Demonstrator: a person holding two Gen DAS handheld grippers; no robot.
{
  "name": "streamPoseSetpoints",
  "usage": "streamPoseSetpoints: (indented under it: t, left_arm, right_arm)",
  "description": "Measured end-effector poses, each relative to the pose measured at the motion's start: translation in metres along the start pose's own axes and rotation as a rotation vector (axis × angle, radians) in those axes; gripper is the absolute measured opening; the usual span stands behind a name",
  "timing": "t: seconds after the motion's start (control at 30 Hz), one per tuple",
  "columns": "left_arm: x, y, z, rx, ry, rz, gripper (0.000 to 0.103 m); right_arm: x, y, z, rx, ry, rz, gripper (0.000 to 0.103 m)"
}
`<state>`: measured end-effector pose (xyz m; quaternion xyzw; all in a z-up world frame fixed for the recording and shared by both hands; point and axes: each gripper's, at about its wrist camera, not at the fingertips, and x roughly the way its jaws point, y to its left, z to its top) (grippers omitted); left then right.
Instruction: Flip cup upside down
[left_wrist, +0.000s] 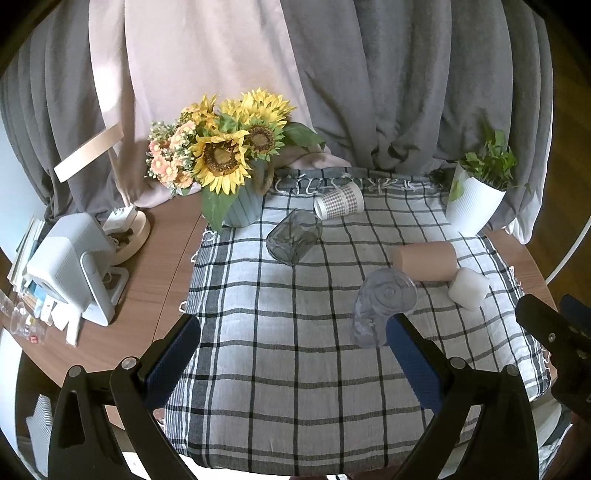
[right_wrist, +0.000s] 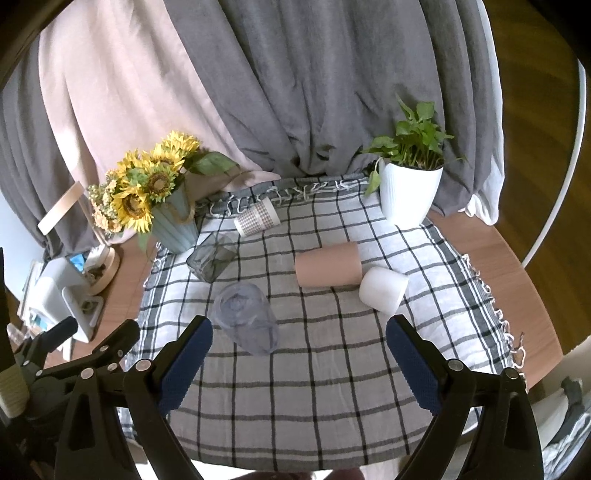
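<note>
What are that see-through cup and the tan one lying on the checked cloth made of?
The clear ribbed cup looks like glossy plastic or glass: the cloth shows through. The tan cylindrical cup is opaque and matte, perhaps ceramic or paper; unclear.

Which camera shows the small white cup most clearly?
The right wrist view: the white cup lies whole and unobstructed on the checked cloth, beside the tan cup. The left wrist view shows it smaller, near the edge.
</note>
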<state>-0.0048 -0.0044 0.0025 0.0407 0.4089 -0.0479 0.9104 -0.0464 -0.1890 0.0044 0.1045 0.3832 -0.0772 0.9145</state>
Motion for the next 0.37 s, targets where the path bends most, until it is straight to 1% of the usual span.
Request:
streamPoseSetpoints:
  t: [0.37]
  left_arm:
    - [0.0013,-0.0010,0.0029,0.003,0.001,-0.001,0.103]
  right_arm:
    - [0.0024,0.0018,-0.0017,0.004,0.010,-0.002,0.095]
